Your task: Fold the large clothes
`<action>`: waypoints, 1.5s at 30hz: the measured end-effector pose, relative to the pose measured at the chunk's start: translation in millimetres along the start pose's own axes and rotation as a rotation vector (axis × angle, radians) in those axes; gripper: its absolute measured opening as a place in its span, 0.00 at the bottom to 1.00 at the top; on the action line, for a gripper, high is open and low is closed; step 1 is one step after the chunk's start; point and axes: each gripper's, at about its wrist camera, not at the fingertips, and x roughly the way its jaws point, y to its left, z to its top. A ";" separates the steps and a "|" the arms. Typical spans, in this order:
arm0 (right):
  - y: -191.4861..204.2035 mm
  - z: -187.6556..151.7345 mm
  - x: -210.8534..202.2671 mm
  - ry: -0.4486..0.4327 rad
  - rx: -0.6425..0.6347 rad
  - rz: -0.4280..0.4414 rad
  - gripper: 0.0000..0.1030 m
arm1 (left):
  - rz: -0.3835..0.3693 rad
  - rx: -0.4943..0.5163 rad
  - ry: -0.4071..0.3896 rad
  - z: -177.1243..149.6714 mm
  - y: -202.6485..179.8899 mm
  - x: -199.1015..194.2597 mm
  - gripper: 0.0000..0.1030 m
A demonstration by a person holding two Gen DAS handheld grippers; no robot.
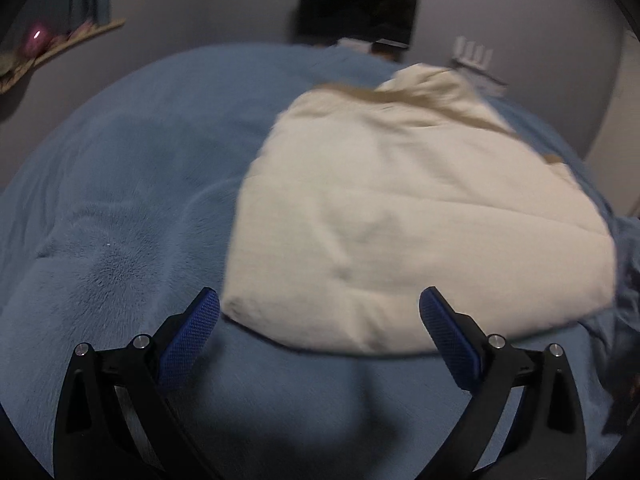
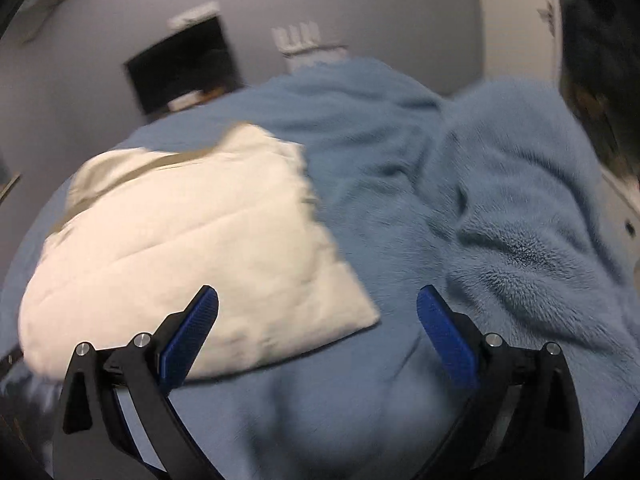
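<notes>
On a bed covered with a fuzzy blue blanket [image 1: 132, 208], seen from the left wrist camera, lies a cream quilted garment [image 1: 408, 216], folded into a rough rectangle with tan trim along its far edge. It sits on the right half of this view. The left gripper [image 1: 320, 312] hovers above the blanket at the garment's near edge, its two blue-padded fingers [image 1: 192, 336] spread wide apart and holding nothing. Beyond the bed, against a grey wall, stands a dark screen [image 1: 356, 8]. A shelf [image 1: 60, 48] with a pink object is at the far left. The picture is blurred.

From the right wrist camera, the same cream garment [image 2: 188, 248] lies on the left of the view, flat on the blue blanket [image 2: 400, 184]. The right gripper [image 2: 318, 312] is also spread wide and empty, its left finger [image 2: 188, 336] over the garment's near right corner, its right finger over bare blanket. To the right the blanket is bunched into a thick rumpled heap [image 2: 528, 208]. The dark screen [image 2: 180, 68] shows against the wall behind.
</notes>
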 end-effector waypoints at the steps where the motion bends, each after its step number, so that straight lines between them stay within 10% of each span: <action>1: 9.7 -6.0 -11.7 -0.001 -0.026 0.022 0.93 | -0.022 0.018 -0.007 -6.0 -7.5 -11.7 0.94; 8: 51.5 -56.0 -67.1 0.037 -0.157 0.125 0.93 | -0.187 0.086 0.020 -43.2 -53.6 -60.1 0.94; 20: 94.2 -146.9 -101.1 0.031 -0.398 0.056 0.93 | -0.080 0.153 0.026 -101.1 -74.5 -77.5 0.94; 25: 97.0 -152.9 -98.9 -0.017 -0.422 0.034 0.93 | -0.087 0.064 -0.002 -98.1 -59.4 -72.8 0.94; 45: 82.7 -145.2 -95.4 -0.013 -0.340 0.047 0.93 | -0.064 0.239 -0.041 -107.2 -88.3 -73.3 0.94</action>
